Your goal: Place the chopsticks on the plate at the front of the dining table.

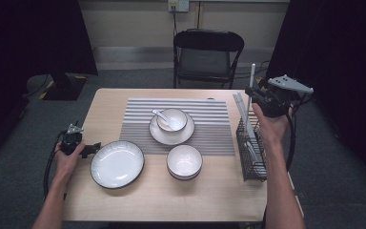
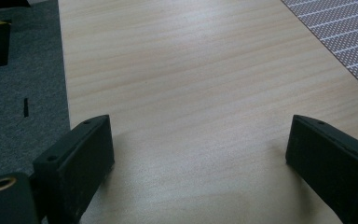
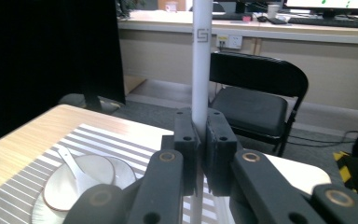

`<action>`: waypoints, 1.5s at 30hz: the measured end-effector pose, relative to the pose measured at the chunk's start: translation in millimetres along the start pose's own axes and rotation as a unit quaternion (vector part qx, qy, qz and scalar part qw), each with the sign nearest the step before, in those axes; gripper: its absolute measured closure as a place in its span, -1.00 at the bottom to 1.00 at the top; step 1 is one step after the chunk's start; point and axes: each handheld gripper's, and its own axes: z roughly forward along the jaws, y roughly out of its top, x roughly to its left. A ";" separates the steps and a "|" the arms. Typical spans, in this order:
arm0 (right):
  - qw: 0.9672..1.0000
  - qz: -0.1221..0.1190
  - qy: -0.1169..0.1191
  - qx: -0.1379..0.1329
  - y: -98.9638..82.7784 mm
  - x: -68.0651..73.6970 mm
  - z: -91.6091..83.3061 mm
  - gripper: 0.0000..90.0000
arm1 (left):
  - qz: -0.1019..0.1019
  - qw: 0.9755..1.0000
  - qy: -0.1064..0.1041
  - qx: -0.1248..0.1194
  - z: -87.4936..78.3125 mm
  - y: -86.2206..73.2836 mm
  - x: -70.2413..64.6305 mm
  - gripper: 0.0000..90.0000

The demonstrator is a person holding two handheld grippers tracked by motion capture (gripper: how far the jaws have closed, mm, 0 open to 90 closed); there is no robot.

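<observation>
**Mia:** What is the right gripper (image 3: 199,140) doing?

**Ben:** Its two black jaws are squeezed tight on a long thin white chopstick (image 3: 201,60). The stick stands straight up between them.

**Mia:** Where is that?

**Ben:** Up in the air, over the far end of the black wire basket (image 1: 262,164) at the right side of the pale wooden table (image 1: 171,200). More white sticks (image 1: 242,109) lean in that basket.

**Mia:** And the left gripper (image 2: 200,154)?

**Ben:** Its jaws are spread wide with nothing in them. It sits low at the table's left edge, just beside the big white plate with a dark rim (image 1: 117,163).

**Mia:** What else is there?

**Ben:** A grey striped mat (image 1: 209,129), a small white bowl with a white spoon (image 1: 172,119) on a saucer, and an empty white bowl (image 1: 184,161) in front of it.
</observation>
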 end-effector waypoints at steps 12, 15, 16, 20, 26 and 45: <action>1.000 0.000 0.025 0.012 -5.9 14.1 16.1 0.90 | -0.005 1.000 0.002 0.008 -2.7 1.1 -2.0 -0.76; 0.999 0.003 0.030 0.011 -8.1 16.1 18.5 0.90 | -0.004 1.000 0.002 0.008 -3.1 1.1 -2.3 -0.73; 0.999 0.004 0.035 0.013 -9.9 19.4 21.3 0.90 | -0.004 1.000 0.002 0.007 -3.2 1.2 -1.7 -0.72; 0.999 0.004 0.041 0.012 -11.5 23.3 24.0 0.90 | -0.011 1.000 0.007 0.010 -4.3 2.0 -1.8 -0.64; 0.998 0.003 0.058 0.012 -14.0 36.3 32.3 0.90 | -0.012 1.000 0.005 0.002 -9.6 3.3 -0.1 -0.56; 0.995 -0.002 0.099 0.019 -24.5 67.1 52.2 0.90 | 0.013 0.997 -0.049 -0.064 -37.2 28.7 -25.8 -0.47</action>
